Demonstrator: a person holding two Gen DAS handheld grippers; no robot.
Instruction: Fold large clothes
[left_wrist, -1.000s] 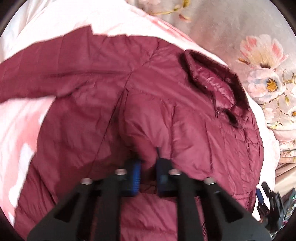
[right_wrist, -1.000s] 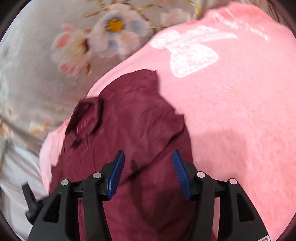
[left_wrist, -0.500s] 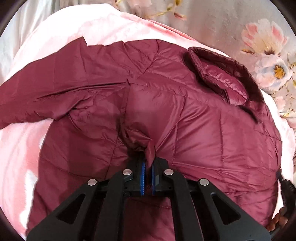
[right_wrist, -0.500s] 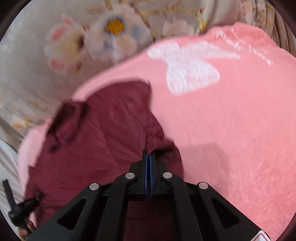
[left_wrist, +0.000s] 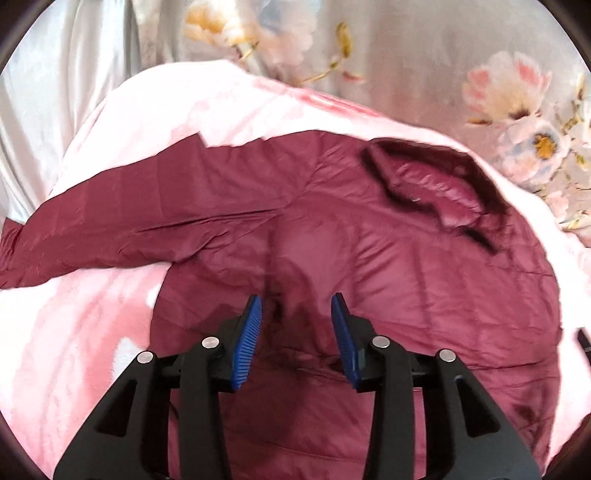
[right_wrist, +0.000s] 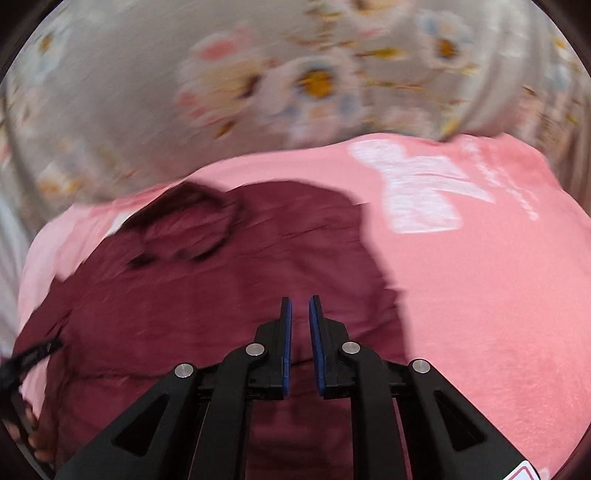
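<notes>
Covering the bed, pink blanket (left_wrist: 92, 350) under maroon jacket (left_wrist: 424, 277), floral sheet (right_wrist: 110, 92) behind, both claws opening, empty.

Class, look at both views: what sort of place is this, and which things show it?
Probably a bedroom: a maroon puffer jacket lies spread on a pink plush blanket, over floral bedding.

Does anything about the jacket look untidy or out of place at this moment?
Yes. The maroon jacket lies unevenly on the pink blanket: one sleeve sticks out sideways, and fabric is bunched in a puckered ridge just ahead of the opening left claw.
</notes>
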